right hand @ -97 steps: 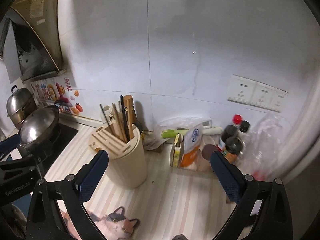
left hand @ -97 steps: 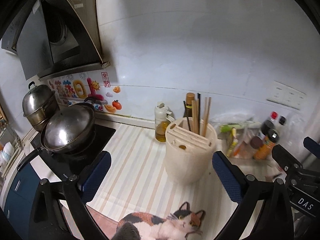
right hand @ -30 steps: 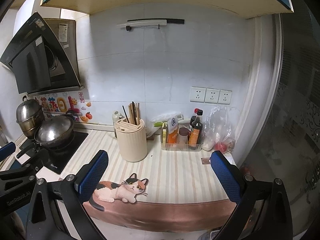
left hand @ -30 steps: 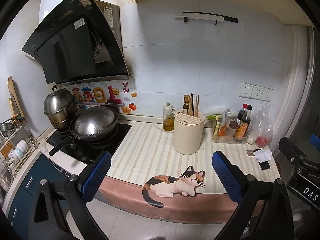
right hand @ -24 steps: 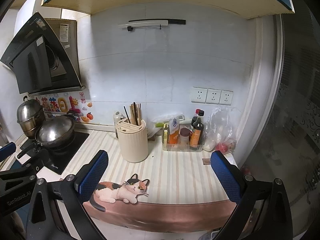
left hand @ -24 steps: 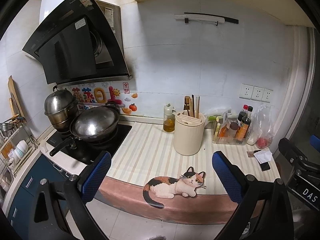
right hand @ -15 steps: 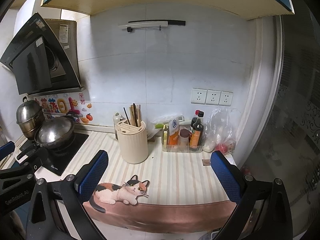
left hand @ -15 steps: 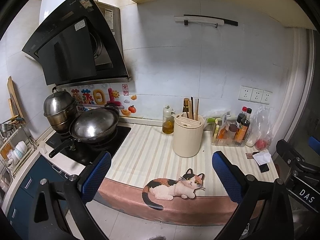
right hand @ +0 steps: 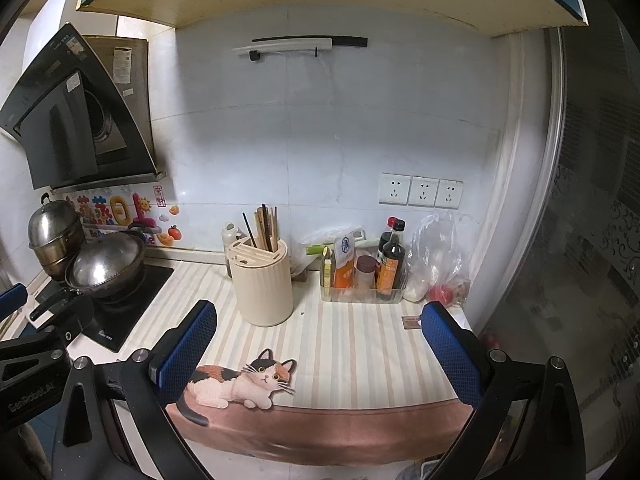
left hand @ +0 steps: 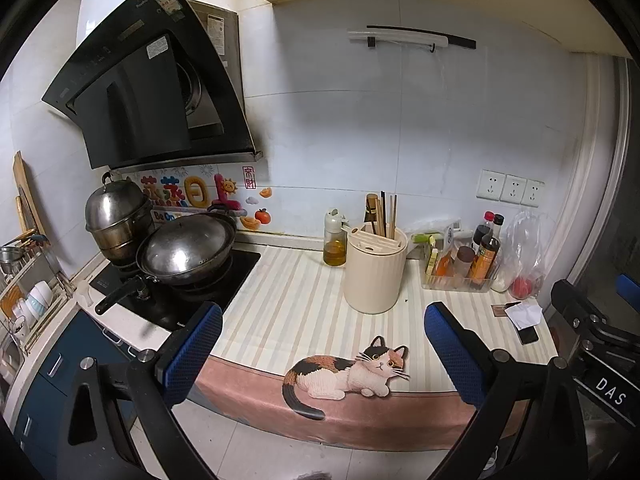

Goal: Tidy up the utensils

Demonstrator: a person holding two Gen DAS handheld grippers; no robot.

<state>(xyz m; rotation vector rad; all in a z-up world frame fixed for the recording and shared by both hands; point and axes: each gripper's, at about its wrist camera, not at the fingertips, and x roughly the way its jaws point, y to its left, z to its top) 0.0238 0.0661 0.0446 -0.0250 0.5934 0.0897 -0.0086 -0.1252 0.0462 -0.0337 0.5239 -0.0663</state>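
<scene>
- Left tongs (left hand: 323,342): jaws spread wide, nothing between the pads. Held back from the counter edge, low, facing the wall.
- Right tongs (right hand: 318,338): likewise released and empty, level with the left pair. Its frame shows at the far right of the left view.
- Holder (left hand: 375,266): cream tub, upright, straight ahead of the left tongs and ahead-left of the right ones, well beyond both. Chopsticks (left hand: 386,216) stand bunched in its rear slot; the front slots look empty.
- Judgement: utensils already stowed; no loose one seen on the counter. Both tongs stand clear, probably because nothing is left to carry.
- Oil bottle (left hand: 334,238) just left of the holder, against the wall. Condiment tray (right hand: 362,280) to its right, bottles packed upright, bags beyond.
- Far left of the tongs: wok (left hand: 188,248) on the black hob (left hand: 224,276), steamer pot (left hand: 116,216) behind it, hood (left hand: 148,84) above.
- Surface: striped mat (right hand: 360,344) with a cat print (right hand: 240,386) draped over the front edge, nearest the pads.
- Room: white tiled wall, three sockets (right hand: 420,192) ahead-right, a rail (right hand: 296,46) high up, cabinet overhead.
</scene>
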